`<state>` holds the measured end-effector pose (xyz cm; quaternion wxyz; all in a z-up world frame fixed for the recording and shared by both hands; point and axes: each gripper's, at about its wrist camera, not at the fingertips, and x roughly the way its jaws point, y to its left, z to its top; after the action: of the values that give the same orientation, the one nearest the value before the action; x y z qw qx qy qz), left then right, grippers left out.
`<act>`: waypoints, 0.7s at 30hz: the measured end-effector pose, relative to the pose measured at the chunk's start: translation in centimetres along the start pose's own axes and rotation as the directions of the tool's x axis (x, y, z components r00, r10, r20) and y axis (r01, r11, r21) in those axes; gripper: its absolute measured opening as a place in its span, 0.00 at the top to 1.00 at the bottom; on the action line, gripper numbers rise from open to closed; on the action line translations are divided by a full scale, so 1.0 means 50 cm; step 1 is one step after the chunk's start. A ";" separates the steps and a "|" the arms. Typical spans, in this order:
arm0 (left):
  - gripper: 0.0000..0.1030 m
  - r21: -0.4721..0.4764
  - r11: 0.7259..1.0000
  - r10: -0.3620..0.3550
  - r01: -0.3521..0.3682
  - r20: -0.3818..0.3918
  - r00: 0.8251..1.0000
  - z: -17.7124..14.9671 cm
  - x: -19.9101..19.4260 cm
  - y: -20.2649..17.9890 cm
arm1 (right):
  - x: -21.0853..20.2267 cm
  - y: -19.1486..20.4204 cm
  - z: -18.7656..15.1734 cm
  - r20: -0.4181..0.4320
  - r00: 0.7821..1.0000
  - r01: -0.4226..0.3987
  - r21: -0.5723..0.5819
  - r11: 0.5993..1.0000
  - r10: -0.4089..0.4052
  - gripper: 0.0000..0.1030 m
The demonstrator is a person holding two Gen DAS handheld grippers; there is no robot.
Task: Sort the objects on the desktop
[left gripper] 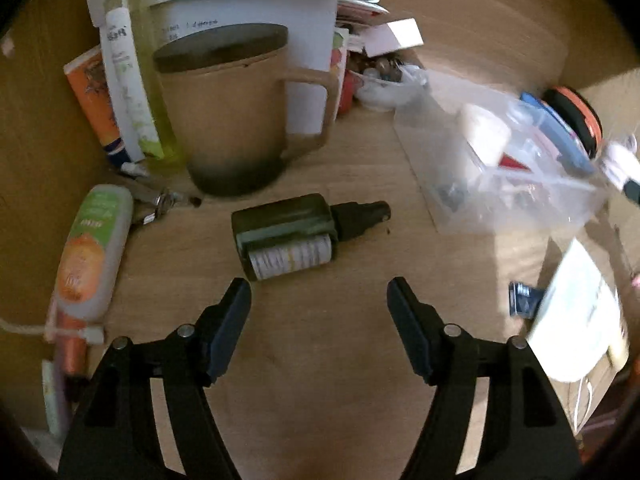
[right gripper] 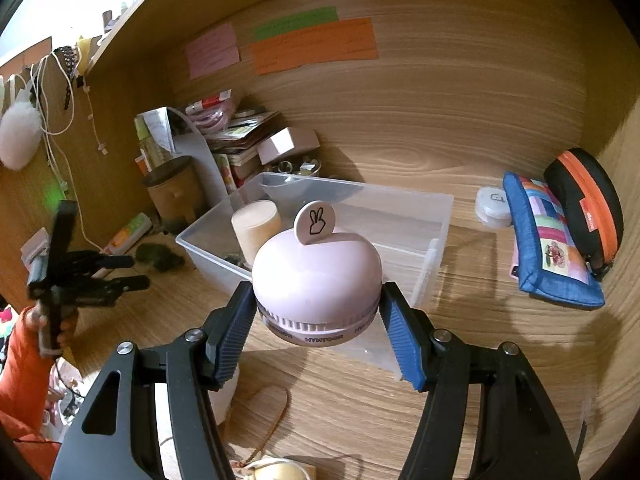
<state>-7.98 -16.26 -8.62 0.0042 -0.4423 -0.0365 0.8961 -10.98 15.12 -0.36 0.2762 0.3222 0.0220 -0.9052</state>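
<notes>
My left gripper (left gripper: 319,294) is open and empty, just short of a dark green spray bottle (left gripper: 298,232) lying on its side on the wooden desk. It also shows in the right wrist view (right gripper: 128,272) at the left, held by a hand in an orange sleeve. My right gripper (right gripper: 318,308) is shut on a pink dome-shaped desktop vacuum (right gripper: 316,276) with a round tab on top, held above the desk in front of a clear plastic bin (right gripper: 412,240). The bin (left gripper: 500,184) holds a beige cylinder (right gripper: 256,228).
A tan lidded mug (left gripper: 236,116) stands behind the spray bottle, with tubes (left gripper: 120,92) and a lotion bottle (left gripper: 92,252) to its left. A blue patchwork pouch (right gripper: 552,244) and a black-orange case (right gripper: 588,208) lean at the right wall. Papers and boxes (right gripper: 240,136) pile at the back.
</notes>
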 end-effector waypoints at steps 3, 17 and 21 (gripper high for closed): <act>0.32 0.019 1.000 -0.022 0.022 0.014 1.000 0.026 0.010 0.006 | -0.002 0.009 -0.003 -0.005 1.000 0.011 -0.009 1.000 -0.011 0.42; 0.39 -0.084 0.996 -0.024 0.021 -0.039 0.999 0.076 0.074 0.023 | 0.017 -0.002 -0.001 -0.019 1.000 0.022 0.009 1.000 -0.022 0.42; 0.60 -0.042 0.999 0.002 -0.003 -0.033 0.999 0.070 0.072 -0.005 | 0.030 -0.007 0.007 -0.026 0.999 0.020 0.011 1.000 -0.020 0.42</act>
<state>-12.94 -16.08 -9.33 -0.0057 -0.4573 -0.0549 0.8876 -12.35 14.60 -1.03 0.2650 0.3350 0.0236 -0.9038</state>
